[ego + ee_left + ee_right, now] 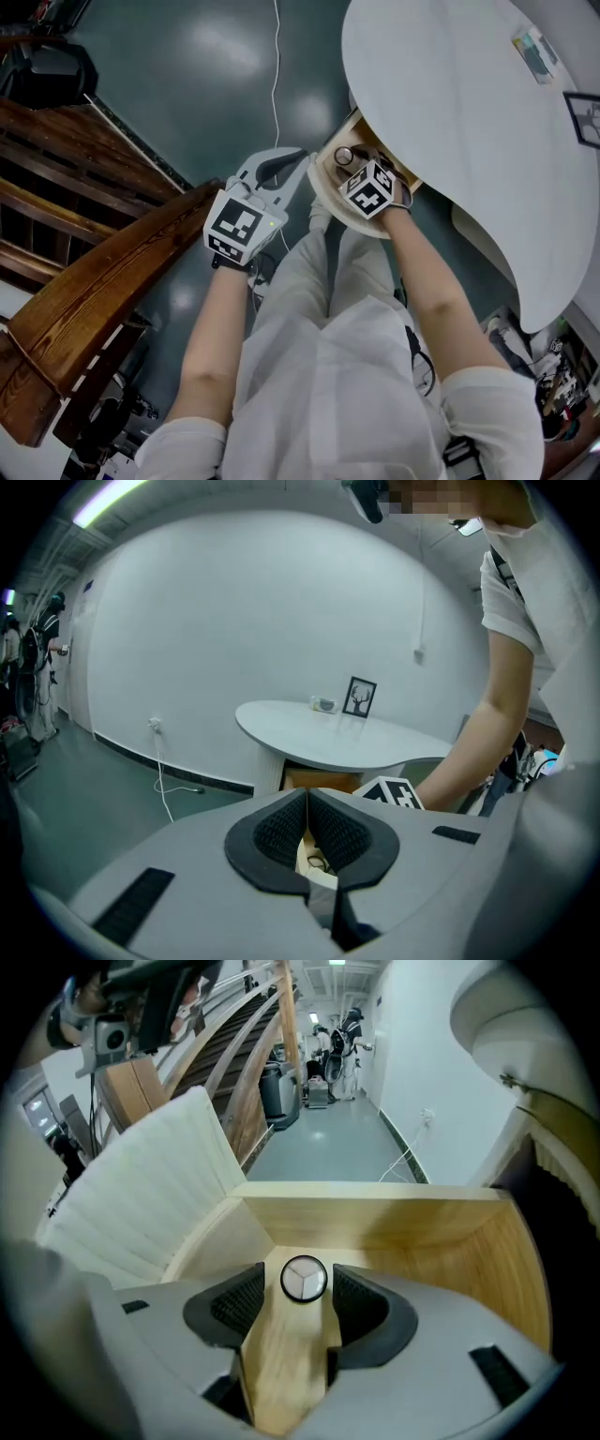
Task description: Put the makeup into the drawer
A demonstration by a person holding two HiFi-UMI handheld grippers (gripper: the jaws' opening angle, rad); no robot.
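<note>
Left of the drawer [375,1222], the left gripper [307,803] has its fingers clenched on nothing. The tabletop [469,112] hides most of the drawer. Inside it, the round compact [303,1279] lies flat, face up, with no long axis, between the right gripper's [300,1290] released fingers.

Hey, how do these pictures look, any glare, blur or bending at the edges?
Head view: soft glare patches on the dark floor. Left gripper view: fisheye bends the wall, ceiling light strip flares. Right gripper view: round makeup piece sharp, drawer floor nearest the lens smeared, corners black.
</note>
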